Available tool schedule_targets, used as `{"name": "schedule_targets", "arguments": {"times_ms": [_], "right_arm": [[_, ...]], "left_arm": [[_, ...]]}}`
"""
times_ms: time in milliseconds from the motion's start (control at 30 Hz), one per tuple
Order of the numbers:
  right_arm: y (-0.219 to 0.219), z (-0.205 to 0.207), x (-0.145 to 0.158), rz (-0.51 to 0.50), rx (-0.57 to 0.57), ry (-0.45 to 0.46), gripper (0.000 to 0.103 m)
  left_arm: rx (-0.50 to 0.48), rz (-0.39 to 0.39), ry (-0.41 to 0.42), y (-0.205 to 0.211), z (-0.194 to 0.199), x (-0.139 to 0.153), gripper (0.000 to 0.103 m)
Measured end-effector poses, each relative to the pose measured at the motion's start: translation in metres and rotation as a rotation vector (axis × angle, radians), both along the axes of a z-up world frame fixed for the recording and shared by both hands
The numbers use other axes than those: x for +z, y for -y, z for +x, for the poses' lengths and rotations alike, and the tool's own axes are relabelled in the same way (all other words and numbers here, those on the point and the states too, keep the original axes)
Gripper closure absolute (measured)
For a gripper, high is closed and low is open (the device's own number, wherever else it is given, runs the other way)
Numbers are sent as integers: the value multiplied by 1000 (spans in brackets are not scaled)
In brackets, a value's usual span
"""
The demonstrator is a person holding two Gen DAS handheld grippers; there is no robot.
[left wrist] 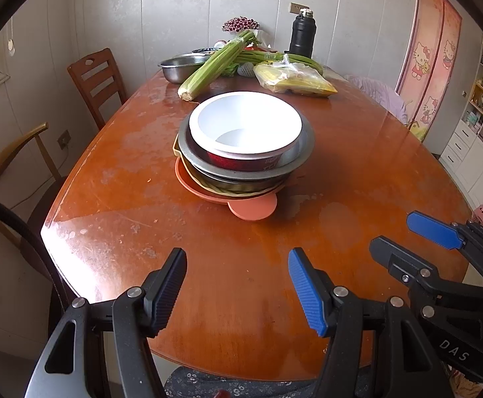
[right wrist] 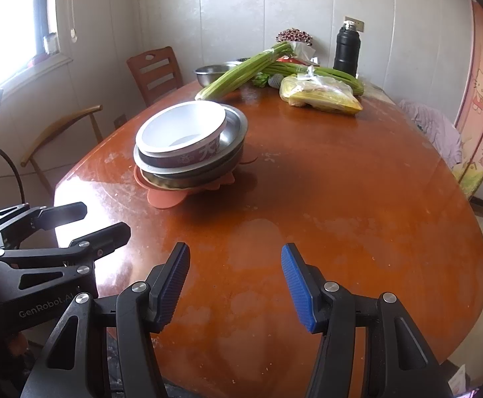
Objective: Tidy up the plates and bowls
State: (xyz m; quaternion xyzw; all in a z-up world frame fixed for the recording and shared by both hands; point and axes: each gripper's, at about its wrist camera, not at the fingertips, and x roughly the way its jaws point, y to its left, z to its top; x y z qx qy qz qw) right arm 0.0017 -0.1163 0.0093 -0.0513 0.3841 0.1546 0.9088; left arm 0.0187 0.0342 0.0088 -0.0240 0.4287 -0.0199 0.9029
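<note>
1. Hovering over the near edge of the worktop (left wrist: 115,179), the left tongs (left wrist: 238,290) stand partly open with nothing between the pads, only bare wood below them.
2. The right tongs (right wrist: 234,285) are likewise partly open and empty, held beside the left ones above the same near edge; each shows at the side of the other's view.
3. The stack of dishes sits near the middle of the worktop, well apart from both tongs.
4. On top is a white bowl (left wrist: 244,126) with a red printed outer wall, sitting upright inside a metal pan (left wrist: 304,147).
5. Under the pan lies a yellowish dish edge (left wrist: 176,147), and at the bottom an orange plate (left wrist: 191,184) with a round tab (left wrist: 253,207) that points toward the tongs.
6. At the far end of the worktop lie a bundle of celery (left wrist: 214,63), a steel basin (left wrist: 178,68), a plastic bag of yellow food (left wrist: 294,79) and a black flask (left wrist: 302,34).
7. Two wooden chairs (left wrist: 95,79) stand at the left side.
</note>
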Motion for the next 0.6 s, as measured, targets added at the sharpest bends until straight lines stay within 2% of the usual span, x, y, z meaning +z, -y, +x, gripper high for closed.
{"name": "schedule_targets", "arguments": {"times_ms": [600], "right_arm": [[2, 4, -7, -9, -9, -11, 44]], "left_arm": [[10, 8, -17, -3, 4, -7, 39]]}}
